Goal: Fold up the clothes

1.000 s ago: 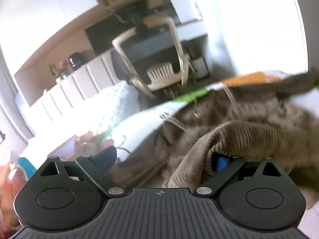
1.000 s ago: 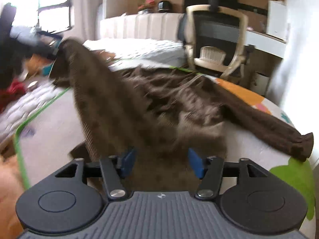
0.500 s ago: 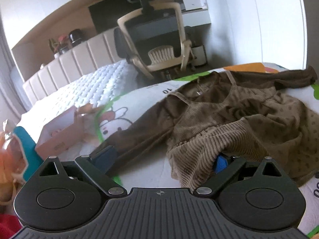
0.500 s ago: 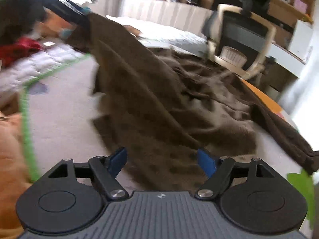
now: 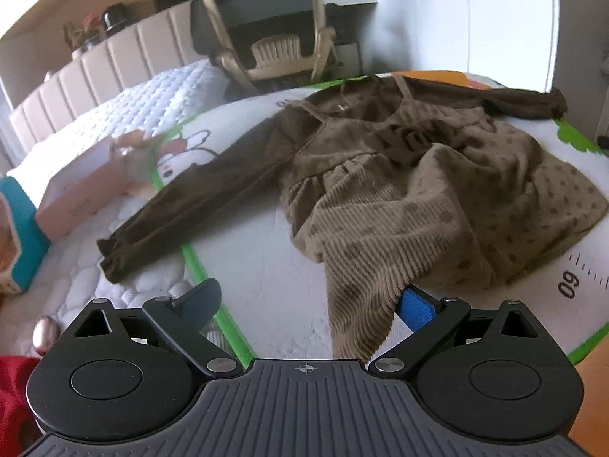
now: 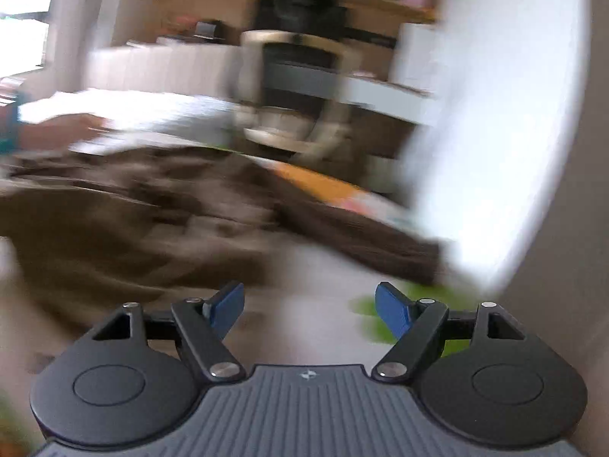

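Brown dress (image 5: 437, 175) is spread on the mat (image 5: 266, 266), hem draped across the wide-open left gripper (image 5: 308, 304) – right gripper (image 6: 309, 304) gaping, empty – so 2 corners are best pinched before folding.

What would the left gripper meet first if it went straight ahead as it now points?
Probably the corduroy dress: its hem corner already drapes over the left gripper, jaws wide apart, beside the right finger.
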`<action>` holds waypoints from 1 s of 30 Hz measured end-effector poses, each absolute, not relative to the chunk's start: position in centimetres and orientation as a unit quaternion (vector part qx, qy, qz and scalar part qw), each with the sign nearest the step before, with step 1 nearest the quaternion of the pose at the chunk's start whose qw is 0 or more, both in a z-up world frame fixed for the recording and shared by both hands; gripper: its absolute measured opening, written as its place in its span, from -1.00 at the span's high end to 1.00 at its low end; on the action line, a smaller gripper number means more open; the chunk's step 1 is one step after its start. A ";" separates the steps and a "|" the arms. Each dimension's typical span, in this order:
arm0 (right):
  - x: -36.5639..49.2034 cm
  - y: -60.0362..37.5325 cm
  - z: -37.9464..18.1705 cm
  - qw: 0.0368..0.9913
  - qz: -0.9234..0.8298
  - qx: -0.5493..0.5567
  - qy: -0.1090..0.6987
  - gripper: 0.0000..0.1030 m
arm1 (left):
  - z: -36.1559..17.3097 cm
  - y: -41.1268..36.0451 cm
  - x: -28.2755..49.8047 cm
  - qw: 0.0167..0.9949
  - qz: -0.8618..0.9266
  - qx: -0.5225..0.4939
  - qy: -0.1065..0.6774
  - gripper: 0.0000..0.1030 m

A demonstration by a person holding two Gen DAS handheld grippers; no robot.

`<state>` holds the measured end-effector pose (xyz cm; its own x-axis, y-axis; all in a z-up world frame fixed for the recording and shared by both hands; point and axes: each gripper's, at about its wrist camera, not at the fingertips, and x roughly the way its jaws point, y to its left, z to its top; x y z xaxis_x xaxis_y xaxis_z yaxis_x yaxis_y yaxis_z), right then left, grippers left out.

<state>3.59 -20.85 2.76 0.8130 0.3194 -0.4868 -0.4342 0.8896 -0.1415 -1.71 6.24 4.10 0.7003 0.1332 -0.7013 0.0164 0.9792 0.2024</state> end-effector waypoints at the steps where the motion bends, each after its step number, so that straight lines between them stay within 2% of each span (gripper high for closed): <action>1: 3.0 -19.0 2.8 0.932 0.249 -0.121 0.234 -0.50 | 4.3 6.2 -1.5 0.918 0.036 0.099 0.382 -0.93; 6: 2.4 -9.9 1.1 0.862 0.409 -0.140 0.263 -0.50 | 6.2 6.4 0.4 0.932 0.059 0.090 0.346 -0.93; 10: 2.5 -4.8 -0.6 0.839 0.434 -0.210 0.253 -0.48 | 8.3 6.5 2.1 0.946 0.069 0.074 0.307 -0.93; 11: 2.8 -3.8 -1.0 0.841 0.424 -0.231 0.244 -0.40 | 8.7 6.5 2.6 0.949 0.068 0.067 0.301 -0.93; 14: 6.4 -3.5 -0.9 0.873 0.359 -0.242 0.224 0.14 | 9.4 6.4 3.6 0.953 0.060 0.053 0.291 -0.93; 18: 9.1 -8.3 3.9 0.931 0.284 -0.137 0.181 0.47 | 9.9 6.3 3.2 0.956 0.058 0.056 0.283 -0.93; 22: 7.2 -11.4 7.3 0.940 0.288 -0.122 0.134 0.47 | 10.4 6.3 1.6 0.958 0.023 0.038 0.284 -0.93; 26: 6.2 -12.1 5.8 0.935 0.286 -0.149 0.147 0.45 | 8.9 3.0 0.5 0.949 -0.054 0.052 0.307 -0.97; 30: 6.2 -12.7 4.1 0.940 0.259 -0.147 0.169 0.45 | 6.0 -1.5 2.4 0.945 -0.041 0.103 0.308 -0.97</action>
